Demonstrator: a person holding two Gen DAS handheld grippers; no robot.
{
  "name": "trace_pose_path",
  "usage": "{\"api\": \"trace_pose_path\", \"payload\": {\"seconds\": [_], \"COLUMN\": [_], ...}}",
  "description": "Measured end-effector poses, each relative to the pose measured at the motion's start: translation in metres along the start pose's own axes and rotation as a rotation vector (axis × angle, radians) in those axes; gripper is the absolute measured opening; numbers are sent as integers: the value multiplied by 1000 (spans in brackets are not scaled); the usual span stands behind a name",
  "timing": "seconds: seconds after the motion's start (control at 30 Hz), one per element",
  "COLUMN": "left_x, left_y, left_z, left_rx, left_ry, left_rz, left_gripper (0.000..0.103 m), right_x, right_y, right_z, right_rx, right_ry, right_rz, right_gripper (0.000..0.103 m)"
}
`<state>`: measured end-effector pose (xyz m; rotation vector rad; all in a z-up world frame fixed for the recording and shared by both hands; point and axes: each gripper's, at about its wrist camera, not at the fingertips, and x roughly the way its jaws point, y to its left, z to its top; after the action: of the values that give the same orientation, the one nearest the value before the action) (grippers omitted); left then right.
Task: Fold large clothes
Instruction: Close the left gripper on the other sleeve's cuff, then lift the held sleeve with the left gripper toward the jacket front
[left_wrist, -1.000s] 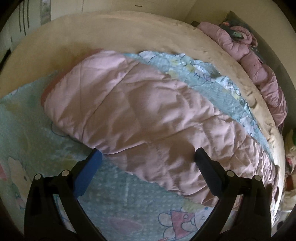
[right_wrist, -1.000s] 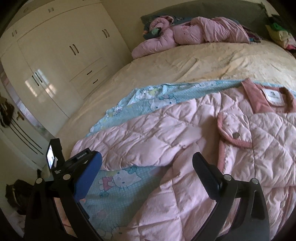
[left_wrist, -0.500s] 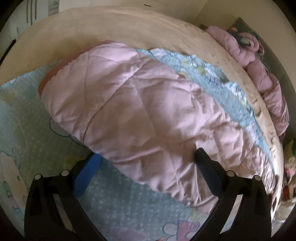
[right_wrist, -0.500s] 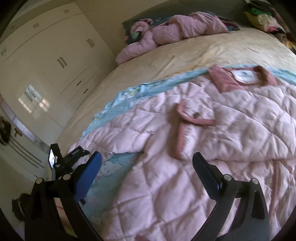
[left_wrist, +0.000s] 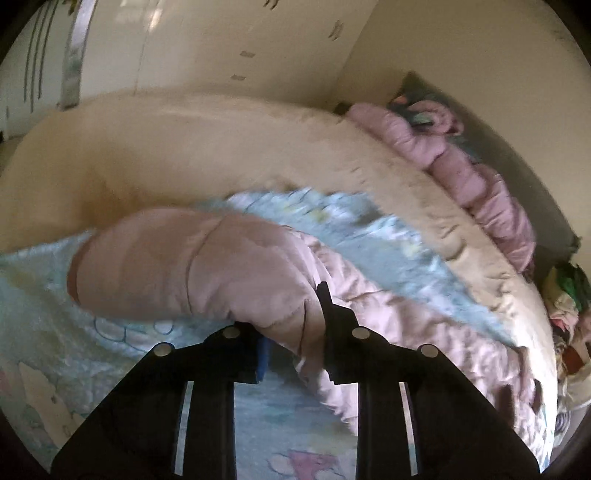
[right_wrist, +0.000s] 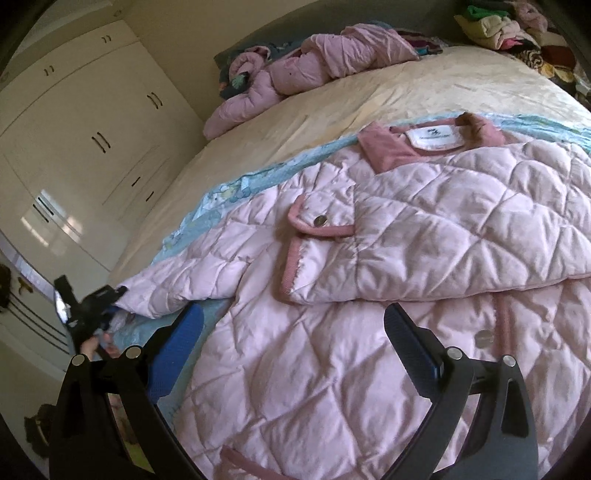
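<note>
A pink quilted jacket (right_wrist: 369, 332) lies spread on a blue cartoon blanket (right_wrist: 207, 206), with its collar (right_wrist: 432, 142) at the far side and one front panel folded over. Its sleeve (left_wrist: 166, 266) stretches out to the left in the left wrist view. My left gripper (left_wrist: 295, 332) is closing its jaws on the sleeve, with a bunch of pink fabric pinched between the fingers and raised off the blanket. The right wrist view shows that left gripper (right_wrist: 88, 314) at the sleeve's end. My right gripper (right_wrist: 293, 314) hovers open over the jacket's body with nothing between its fingers.
The blanket lies on a cream bed sheet (left_wrist: 184, 147). Another pink padded garment (right_wrist: 314, 66) is heaped by the headboard, and a pile of mixed clothes (right_wrist: 517, 29) sits at the far right corner. White wardrobes (right_wrist: 92, 129) line the wall to the left of the bed.
The left gripper's wide-open jaws have come together on the sleeve and lifted it. The right gripper has slid across the jacket towards its middle, still open.
</note>
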<state>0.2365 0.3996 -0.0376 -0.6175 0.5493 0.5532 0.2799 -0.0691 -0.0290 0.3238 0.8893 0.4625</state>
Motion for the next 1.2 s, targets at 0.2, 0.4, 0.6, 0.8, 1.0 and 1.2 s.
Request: {"api": "trace_pose_path", "payload": {"seconds": [0.2,0.4,0.6,0.8,1.0,1.2], "left_x": [-40,-72,-115,-156,-179,-188], "left_y": [-14,-37,-77,-132,-178,-205], "left_z": [10,13,20,11,-8,-27], "left_rx": [45,118,187,278,340,371], "left_ry": [-59,-59,-102,-155,-175,-170], "left_rz": [-86,-109,-146,-175,-200,-230], "left_gripper": [13,13,12,12,12,11], "right_x": [-30,-63,-104,-149,-188,-218], "right_y": [-8,-27,-47,-75,-105,-129], "right_z": [0,-6,-11,-17,-25,-31], "right_rx": [4,48,79,131,166,203], "right_ry": [-21,-62,-106,-164,-206,-240], "right_rz": [11,33,48,67,76,80], "right_gripper": [98,98,98,98,98,98]}}
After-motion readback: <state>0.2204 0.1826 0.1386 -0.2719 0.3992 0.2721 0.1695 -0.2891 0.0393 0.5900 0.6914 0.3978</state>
